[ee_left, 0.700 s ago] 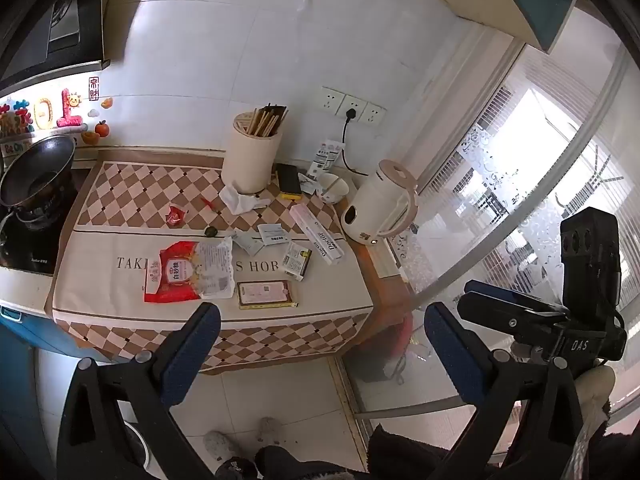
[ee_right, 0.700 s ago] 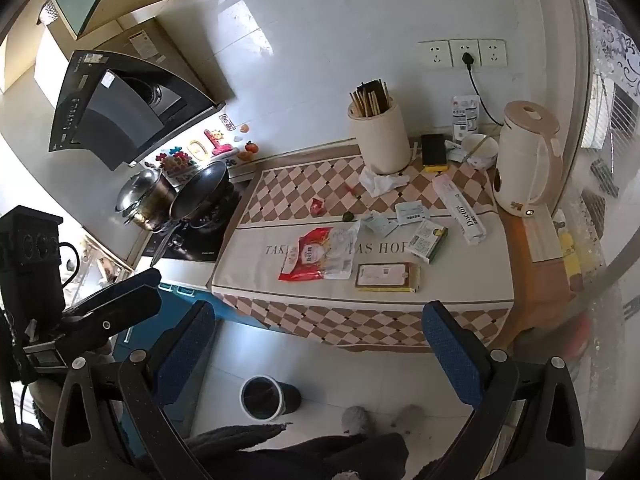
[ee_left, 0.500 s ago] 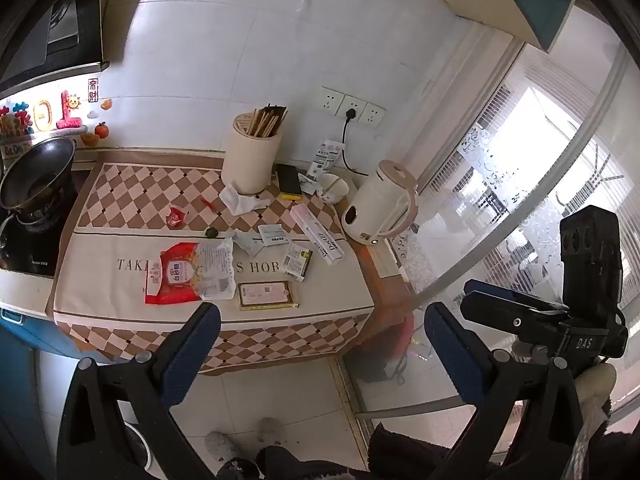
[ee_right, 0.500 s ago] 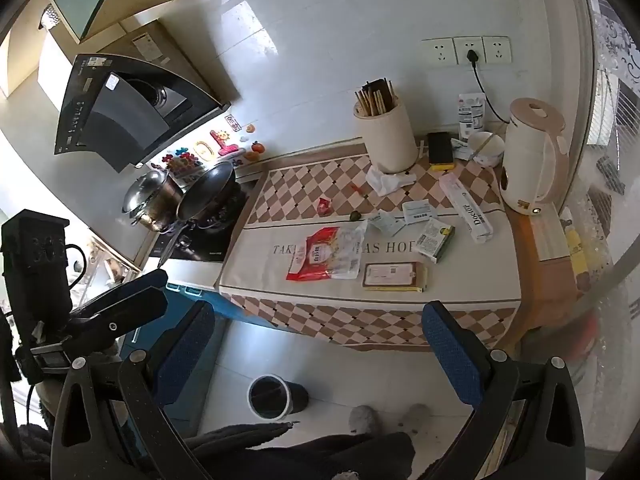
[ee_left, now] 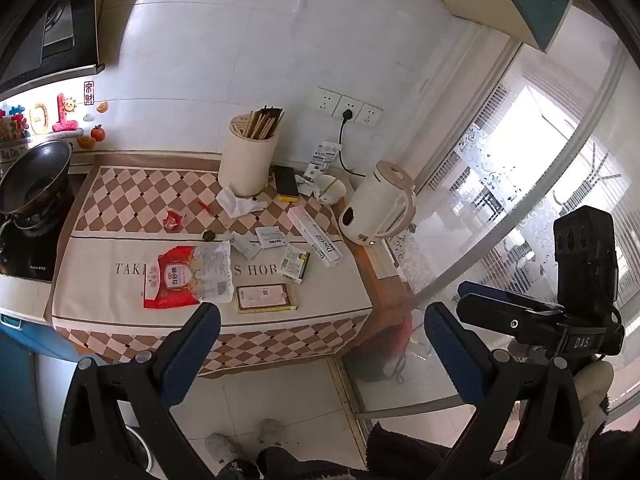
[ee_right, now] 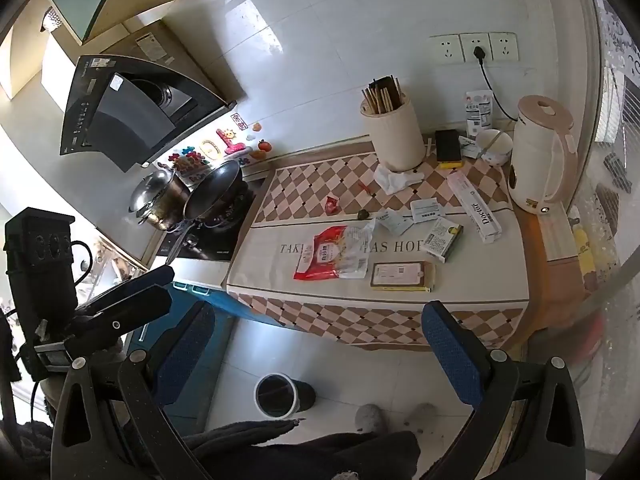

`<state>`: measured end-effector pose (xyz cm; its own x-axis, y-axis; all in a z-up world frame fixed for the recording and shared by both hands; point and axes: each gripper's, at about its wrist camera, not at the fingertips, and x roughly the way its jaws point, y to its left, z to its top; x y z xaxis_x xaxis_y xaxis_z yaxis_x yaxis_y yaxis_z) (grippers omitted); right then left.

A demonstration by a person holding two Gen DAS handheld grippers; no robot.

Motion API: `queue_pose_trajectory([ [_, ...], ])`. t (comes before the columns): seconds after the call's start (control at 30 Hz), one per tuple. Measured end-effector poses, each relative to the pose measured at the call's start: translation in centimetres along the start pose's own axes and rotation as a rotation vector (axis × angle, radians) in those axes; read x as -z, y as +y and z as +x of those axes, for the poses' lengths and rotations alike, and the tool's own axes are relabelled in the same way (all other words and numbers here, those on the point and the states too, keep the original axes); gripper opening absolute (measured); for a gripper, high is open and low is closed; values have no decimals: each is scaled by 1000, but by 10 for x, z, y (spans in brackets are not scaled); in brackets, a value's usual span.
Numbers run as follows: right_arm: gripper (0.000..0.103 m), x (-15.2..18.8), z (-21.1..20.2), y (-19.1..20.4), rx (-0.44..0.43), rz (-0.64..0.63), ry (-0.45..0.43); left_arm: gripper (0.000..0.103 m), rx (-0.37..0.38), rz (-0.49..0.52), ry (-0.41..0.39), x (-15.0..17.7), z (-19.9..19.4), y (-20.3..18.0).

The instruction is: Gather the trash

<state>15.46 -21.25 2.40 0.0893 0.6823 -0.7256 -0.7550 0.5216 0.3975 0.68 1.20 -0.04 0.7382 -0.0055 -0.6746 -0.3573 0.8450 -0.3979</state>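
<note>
Both grippers hover short of the littered bench, jaws spread wide and empty.
The left gripper and right gripper face the checkered-cloth bench; a red-and-clear plastic wrapper and crumpled white tissue lie there.

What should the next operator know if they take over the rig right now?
Left gripper: jaws open, empty, off the table.
Right gripper: jaws open, empty, off the table.
Trash on the tablecloth: red bag and flat box near the front edge, crumpled tissue by the chopstick holder, red wrapper, long white box, small packets.
Bin on the floor in front of the table.
Done: nothing visibly collected.
Left: pick up each piece and drop it in the bin.
</note>
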Motion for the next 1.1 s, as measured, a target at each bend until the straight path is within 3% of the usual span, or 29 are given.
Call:
queue_pose_trajectory([
  [0.77, 103, 1, 4, -2, -2, 3, 8, 103, 4, 24, 8, 15, 0, -28],
  [1.1, 103, 1, 4, -2, -2, 2, 12, 103, 2, 11, 5, 3, -2, -14],
])
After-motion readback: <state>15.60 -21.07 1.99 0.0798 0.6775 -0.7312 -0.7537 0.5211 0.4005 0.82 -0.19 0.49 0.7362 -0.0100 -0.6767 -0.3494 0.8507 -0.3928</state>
